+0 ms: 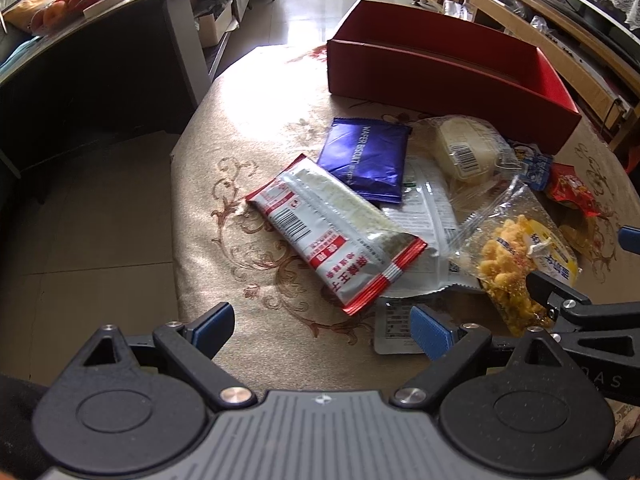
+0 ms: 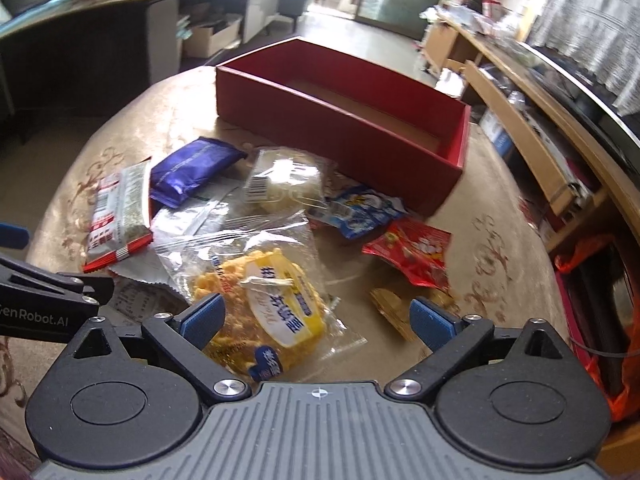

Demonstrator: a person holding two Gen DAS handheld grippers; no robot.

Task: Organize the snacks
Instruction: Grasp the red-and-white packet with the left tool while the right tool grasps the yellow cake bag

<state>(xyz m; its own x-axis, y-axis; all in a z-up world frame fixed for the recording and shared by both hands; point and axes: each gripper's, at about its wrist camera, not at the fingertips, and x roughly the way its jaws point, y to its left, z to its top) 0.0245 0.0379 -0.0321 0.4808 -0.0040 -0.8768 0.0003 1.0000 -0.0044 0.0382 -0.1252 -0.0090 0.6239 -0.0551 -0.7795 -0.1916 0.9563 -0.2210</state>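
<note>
Snack packets are heaped on a patterned tablecloth (image 1: 224,184) in front of an open red box (image 2: 340,120), which is seen to hold nothing. The left gripper (image 1: 320,326) is held with jaws wide apart before a red-and-white packet (image 1: 336,232). The right gripper (image 2: 318,316) is spread open around a yellow snack bag (image 2: 264,300).

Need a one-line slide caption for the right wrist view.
Open right gripper above a yellow snack bag, with the empty red box behind the snack pile.
</note>
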